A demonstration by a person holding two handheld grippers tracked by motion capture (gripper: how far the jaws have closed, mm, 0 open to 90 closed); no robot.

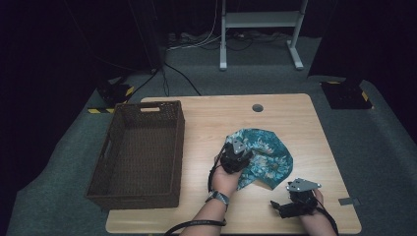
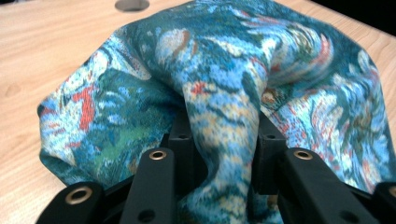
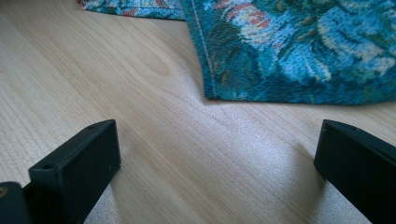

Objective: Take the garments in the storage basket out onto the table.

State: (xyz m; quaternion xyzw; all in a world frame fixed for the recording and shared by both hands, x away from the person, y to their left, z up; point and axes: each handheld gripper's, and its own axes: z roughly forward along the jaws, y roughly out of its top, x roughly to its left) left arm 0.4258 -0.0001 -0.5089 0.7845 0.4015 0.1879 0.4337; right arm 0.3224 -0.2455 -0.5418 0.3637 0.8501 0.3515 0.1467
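Left gripper holds a fold of the patterned cloth; right gripper waits, jaws spread wide.

The blue-green cloth (image 1: 263, 157) lies bunched on the wooden table (image 1: 300, 118), right of the wicker basket (image 1: 140, 155). The left gripper (image 1: 236, 160) has a raised ridge of the cloth between its jaws, which stand narrow on either side of it. The right gripper (image 1: 295, 199) rests on bare wood just short of the cloth's hemmed corner, holding nothing. The likely risk is the fold slipping free: the left hold looks loose, so a lift could drop it, or drag the loose bulk across the table instead of carrying it toward the basket.
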